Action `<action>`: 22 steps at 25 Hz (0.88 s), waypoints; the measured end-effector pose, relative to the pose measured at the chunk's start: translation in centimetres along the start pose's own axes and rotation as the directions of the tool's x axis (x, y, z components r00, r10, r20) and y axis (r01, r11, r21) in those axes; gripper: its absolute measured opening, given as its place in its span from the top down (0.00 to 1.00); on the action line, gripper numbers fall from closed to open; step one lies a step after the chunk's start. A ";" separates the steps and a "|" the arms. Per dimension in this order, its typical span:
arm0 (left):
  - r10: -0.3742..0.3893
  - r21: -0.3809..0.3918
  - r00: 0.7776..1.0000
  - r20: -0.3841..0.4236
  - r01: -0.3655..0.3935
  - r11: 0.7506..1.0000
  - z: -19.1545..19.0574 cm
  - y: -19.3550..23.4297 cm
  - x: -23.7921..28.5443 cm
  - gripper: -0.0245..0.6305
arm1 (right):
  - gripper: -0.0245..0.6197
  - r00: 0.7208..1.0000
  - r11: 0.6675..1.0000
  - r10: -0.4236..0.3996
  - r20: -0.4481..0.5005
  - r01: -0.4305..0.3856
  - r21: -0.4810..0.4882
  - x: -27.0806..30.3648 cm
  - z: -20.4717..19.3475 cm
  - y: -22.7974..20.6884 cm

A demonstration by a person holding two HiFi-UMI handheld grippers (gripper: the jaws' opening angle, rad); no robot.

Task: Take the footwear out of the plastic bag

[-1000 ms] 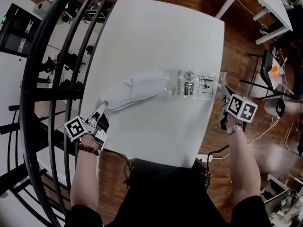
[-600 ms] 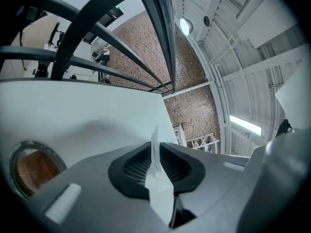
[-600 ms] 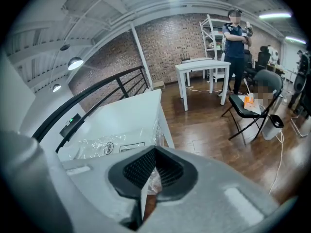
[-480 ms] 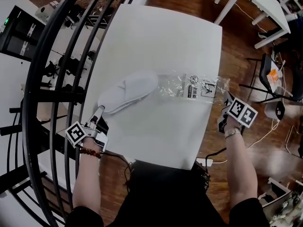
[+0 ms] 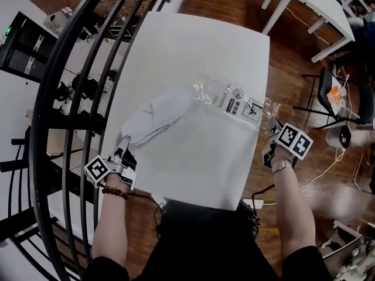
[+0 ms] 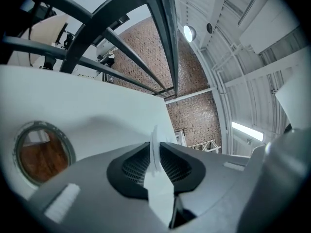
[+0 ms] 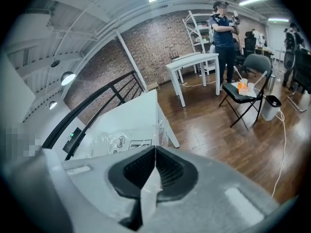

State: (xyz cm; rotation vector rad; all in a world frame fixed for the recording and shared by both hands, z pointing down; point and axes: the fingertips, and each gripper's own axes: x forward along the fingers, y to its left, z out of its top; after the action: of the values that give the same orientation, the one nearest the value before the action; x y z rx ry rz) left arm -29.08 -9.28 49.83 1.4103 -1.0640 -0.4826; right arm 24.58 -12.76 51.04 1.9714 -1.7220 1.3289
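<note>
On the white table [image 5: 199, 40], the white slipper [image 5: 157, 115] is lying near the left edge, and the clear plastic bag [image 5: 234, 101] is lying just to its right. The left forearm is reaching up from the bottom, with a bead bracelet [image 5: 113, 192] at the wrist. The left gripper [image 5: 125, 144] is pointing at the slipper's near end, and its jaws are pinching a thin white edge of the slipper. The right forearm is reaching up beside the table's right edge, with a watch [image 5: 282, 166] at the wrist. The right gripper [image 5: 270, 124] is squeezing tight on a bit of the bag's clear film. From above, its tips are partly hiding behind its marker cube [image 5: 293, 141]. The slipper's far tip is meeting the bag's mouth — whether it is inside is hard to tell.
</note>
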 end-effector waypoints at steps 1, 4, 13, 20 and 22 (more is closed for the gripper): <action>0.015 0.014 1.000 -0.003 -0.015 1.000 0.0 0.3 0.0 0.84 | 0.97 1.000 1.000 0.009 -0.011 -0.009 -0.007 0.1 -0.3 0.3; 0.117 0.098 0.993 -0.015 -0.115 0.989 -0.1 1.7 -0.2 0.83 | 0.91 0.999 0.999 0.027 -0.039 -0.029 -0.032 0.4 -0.8 0.6; 0.402 0.460 0.916 -0.007 -0.354 0.815 -0.2 3.7 -1.9 0.57 | 0.75 0.999 0.987 -0.027 -0.034 0.021 -0.157 -0.6 -1.0 0.2; 0.410 0.649 0.907 0.093 -0.368 0.666 0.4 0.5 -2.6 0.65 | 0.75 0.999 0.961 -0.039 0.029 0.045 -0.273 -2.9 0.1 1.4; 0.386 0.685 0.916 0.107 -0.349 0.640 -0.5 -0.8 -2.5 0.69 | 0.75 0.999 0.949 -0.013 0.045 0.026 -0.314 -3.4 0.2 2.0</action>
State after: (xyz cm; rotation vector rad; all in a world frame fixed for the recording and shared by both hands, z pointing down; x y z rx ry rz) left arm -29.68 -7.08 48.34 1.7671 -1.5439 0.3102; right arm 23.23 -11.12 47.71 1.8400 -1.7981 0.9404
